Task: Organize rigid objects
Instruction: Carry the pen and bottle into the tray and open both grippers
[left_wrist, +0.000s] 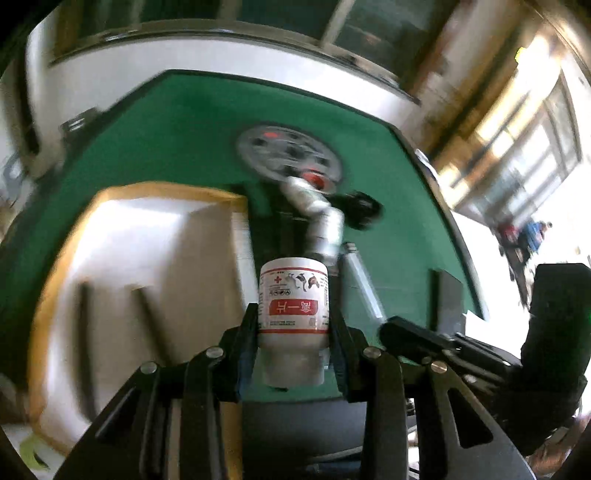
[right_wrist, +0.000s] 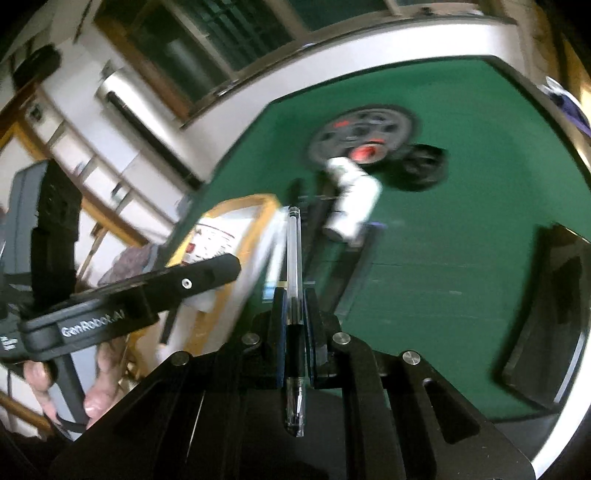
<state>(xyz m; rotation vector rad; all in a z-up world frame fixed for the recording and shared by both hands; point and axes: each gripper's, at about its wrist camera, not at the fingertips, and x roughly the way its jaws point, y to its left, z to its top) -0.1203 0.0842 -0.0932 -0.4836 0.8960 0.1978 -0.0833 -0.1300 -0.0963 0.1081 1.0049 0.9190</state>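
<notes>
The left gripper (left_wrist: 293, 328) sits nearest its camera, its two black fingers (left_wrist: 245, 332) pressed against the sides of a white bottle (left_wrist: 293, 314) with a red-banded label; the bottle stands along the fingers, its label upside down to the camera and its narrower neck end toward the lens, held above the green table (left_wrist: 184, 147). To the left below it is a white bin (left_wrist: 147, 258) with a yellow rim, and two dark stick-like things lie inside it, too blurred to name. Beyond the bottle, on the felt, a second white bottle (left_wrist: 321, 218) lies on its side, its far end against a grey disc (left_wrist: 288, 155) with dark holes and a red hub; a small black wheel (left_wrist: 364, 212) lies just right of it. A syringe (left_wrist: 364, 288) lies on the felt just right of the held bottle. At the right edge the right gripper (left_wrist: 406, 334) shows as a black bar. In the right wrist view that gripper (right_wrist: 295, 314) has its jaws drawn narrow on a clear pen (right_wrist: 294, 295) with a black grip, which runs lengthwise between the fingers (right_wrist: 279, 321), both ends sticking out. The same lying bottle (right_wrist: 352, 201), disc (right_wrist: 364, 129) and wheel (right_wrist: 424, 166) lie ahead on the table (right_wrist: 461, 258), and a dark tray (right_wrist: 546, 314) sits at right. At left, a hand (right_wrist: 99, 387) holds the left gripper's handle beside the bin (right_wrist: 229, 236).
</notes>
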